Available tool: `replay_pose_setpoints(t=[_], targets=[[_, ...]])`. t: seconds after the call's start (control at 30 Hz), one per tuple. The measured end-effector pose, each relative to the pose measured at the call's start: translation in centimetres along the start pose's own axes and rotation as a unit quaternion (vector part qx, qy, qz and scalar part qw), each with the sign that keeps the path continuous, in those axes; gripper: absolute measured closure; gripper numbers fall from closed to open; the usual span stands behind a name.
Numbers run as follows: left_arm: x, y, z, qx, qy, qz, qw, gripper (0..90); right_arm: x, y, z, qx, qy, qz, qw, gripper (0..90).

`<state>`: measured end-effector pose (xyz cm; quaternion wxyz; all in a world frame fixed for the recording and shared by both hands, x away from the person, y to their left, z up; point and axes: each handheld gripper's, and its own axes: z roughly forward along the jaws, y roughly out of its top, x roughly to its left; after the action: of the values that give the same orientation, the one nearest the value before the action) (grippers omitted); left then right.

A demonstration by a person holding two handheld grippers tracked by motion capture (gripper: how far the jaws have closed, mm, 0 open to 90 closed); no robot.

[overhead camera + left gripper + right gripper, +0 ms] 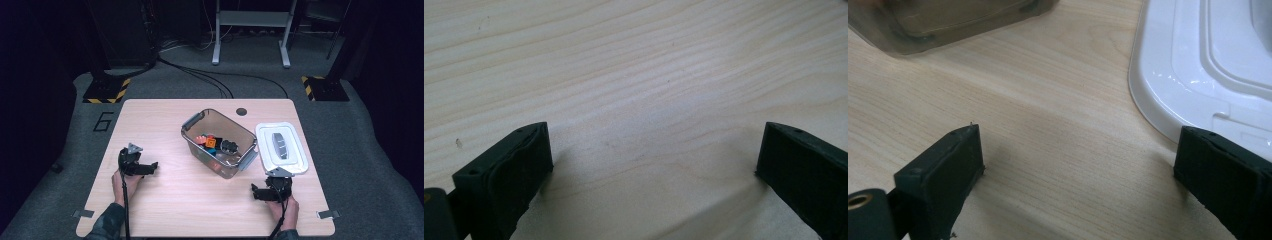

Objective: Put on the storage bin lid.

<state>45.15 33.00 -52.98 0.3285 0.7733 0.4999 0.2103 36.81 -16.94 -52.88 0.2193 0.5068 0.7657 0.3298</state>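
Right gripper [257, 192]: jaws spread, empty, resting near table [175, 210] edge. White lid [281, 148]: just beyond it, long axis running away. Smoky bin [220, 142]: left of lid, toys inside. Left gripper [150, 167]: jaws spread, empty, well apart.

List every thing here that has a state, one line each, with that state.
Bin: open, lid off, small toys inside, standing upright on the table.
Lid: off the bin, lying flat beside it on the table.
Left tongs: open, nothing between them, low over bare table.
Right tongs: open, nothing between them, just short of the lid's near edge.
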Motion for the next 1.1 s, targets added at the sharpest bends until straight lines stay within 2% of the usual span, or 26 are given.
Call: replay_pose_setpoints(t=[0.13,0.23,0.27,0.3,0.37,0.43,0.47,0.67,0.77,0.83,1.0,1.1], targets=[[0.1,0.0,0.1,0.000,-0.002,0.005,1.0000,0.4,-0.1,0.1,0.0,0.007,-0.001,0.004,1.0000,2.0],[0.0,0.1,0.2,-0.001,0.001,0.001,1.0000,0.0,-0.7,0.1,-0.3,-0.001,0.006,0.018,0.9998,0.9],[0.0,0.1,0.2,-0.001,0.000,0.002,1.0000,0.0,-0.9,0.1,-0.3,-0.001,0.002,0.012,0.9999,0.9],[0.0,0.1,0.2,0.001,-0.002,0.004,1.0000,0.0,-1.2,0.1,-0.4,-0.002,-0.005,0.019,0.9998,0.8],[0.1,0.2,0.3,0.001,-0.003,0.004,1.0000,0.0,-2.1,0.2,-0.5,-0.004,-0.004,0.029,0.9996,0.9],[0.2,0.3,0.4,0.000,0.004,0.001,1.0000,0.0,-3.0,0.3,-0.7,-0.008,-0.015,0.036,0.9992,1.7],[0.2,0.3,0.4,-0.001,0.006,-0.007,1.0000,0.0,-3.5,0.5,-0.9,-0.011,-0.022,0.037,0.9990,2.2],[0.3,0.5,0.6,-0.002,0.010,-0.009,0.9999,0.0,-6.7,2.8,-1.4,-0.012,-0.052,0.045,0.9976,1.6],[0.4,0.6,0.7,-0.002,0.017,-0.015,0.9998,0.0,-8.4,4.4,-0.8,-0.002,-0.059,0.054,0.9968,1.0],[0.5,0.6,0.7,-0.002,0.018,-0.015,0.9997,0.0,-8.9,5.0,-0.3,0.000,-0.065,0.053,0.9965,1.5],[0.5,0.7,0.8,-0.002,0.017,-0.016,0.9997,0.0,-10.0,6.9,1.8,0.008,-0.058,0.064,0.9962,5.8],[0.5,0.7,0.8,-0.002,0.017,-0.016,0.9997,0.0,-10.6,8.0,2.9,0.017,-0.061,0.066,0.9959,18.3]])
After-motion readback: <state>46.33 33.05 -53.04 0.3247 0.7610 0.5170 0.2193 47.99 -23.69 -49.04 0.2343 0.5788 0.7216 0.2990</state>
